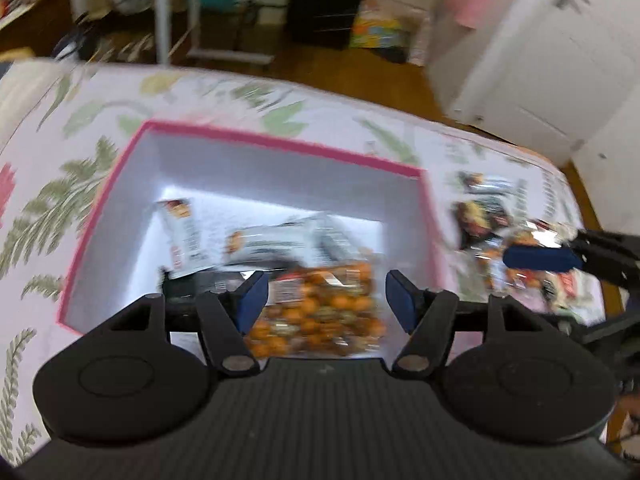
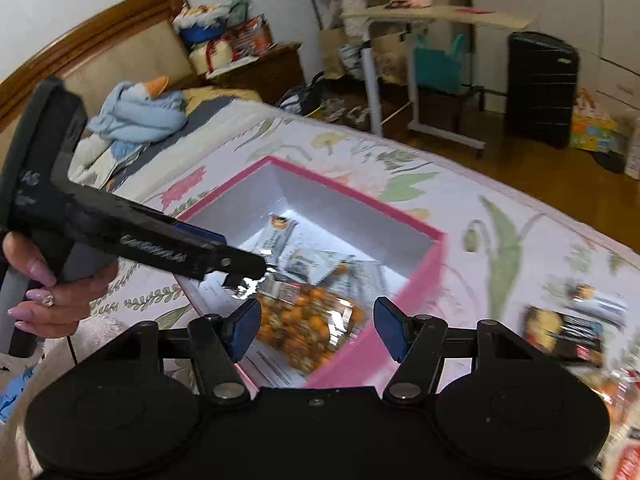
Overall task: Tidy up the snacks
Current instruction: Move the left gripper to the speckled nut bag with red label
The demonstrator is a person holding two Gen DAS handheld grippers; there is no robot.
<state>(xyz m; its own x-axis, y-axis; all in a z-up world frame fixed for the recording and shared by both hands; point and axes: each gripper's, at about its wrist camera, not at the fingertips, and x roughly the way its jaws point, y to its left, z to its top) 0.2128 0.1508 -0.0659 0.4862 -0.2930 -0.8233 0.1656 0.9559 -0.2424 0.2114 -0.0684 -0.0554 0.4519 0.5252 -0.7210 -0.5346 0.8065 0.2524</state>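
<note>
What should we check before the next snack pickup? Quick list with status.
1. Left gripper empty, fingers apart: ok.
2. Right gripper empty, fingers apart: ok.
3. Orange snack bag fully inside the pink box: ok.
4. Loose snack packets remain on the floral bedspread: ok.
5. Next packet clearly identifiable: cannot tell, pile is blurred.
6. Space left in box: ok, floor partly bare.

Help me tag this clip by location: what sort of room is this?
Most likely a bedroom in a home: the pink box sits on a bed with a floral cover, a wooden headboard stands behind, and a black suitcase is by the wall.
</note>
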